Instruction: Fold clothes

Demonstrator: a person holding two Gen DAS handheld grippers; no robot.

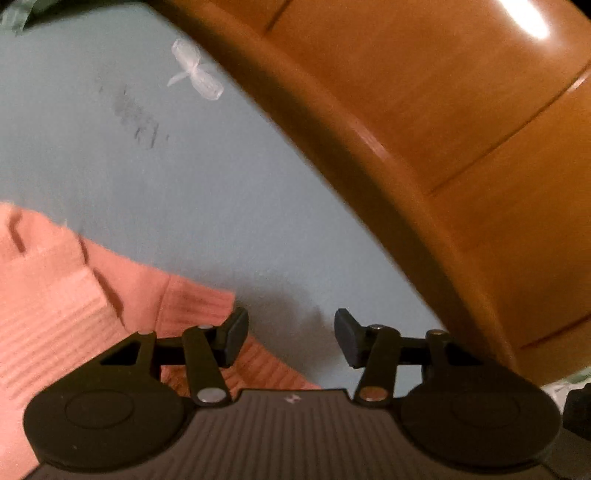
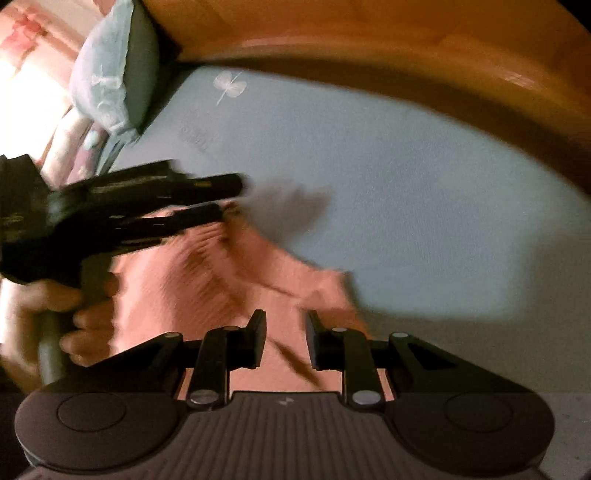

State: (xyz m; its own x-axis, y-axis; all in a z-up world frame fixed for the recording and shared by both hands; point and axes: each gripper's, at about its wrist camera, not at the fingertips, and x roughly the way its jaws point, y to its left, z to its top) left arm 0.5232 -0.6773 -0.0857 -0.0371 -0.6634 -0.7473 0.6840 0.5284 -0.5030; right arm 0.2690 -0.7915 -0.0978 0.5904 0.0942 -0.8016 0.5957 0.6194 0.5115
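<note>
A pink knitted garment (image 1: 55, 295) with ribbed cuffs lies bunched on a light blue bedsheet (image 1: 147, 166). My left gripper (image 1: 291, 339) is open just above the sheet, its left finger over the ribbed edge and nothing between the fingers. In the right wrist view the same garment (image 2: 229, 280) spreads below my right gripper (image 2: 286, 339), which is open over a fold of the fabric. A hand (image 2: 77, 314) holds the left gripper (image 2: 229, 199) at the garment's far left edge. It is blurred, with its fingers apart.
A curved wooden bed board (image 1: 443, 129) borders the sheet on the right and far side (image 2: 369, 33). A pale pillow (image 2: 110, 66) leans at the far left corner. Bare sheet (image 2: 406, 184) lies to the right of the garment.
</note>
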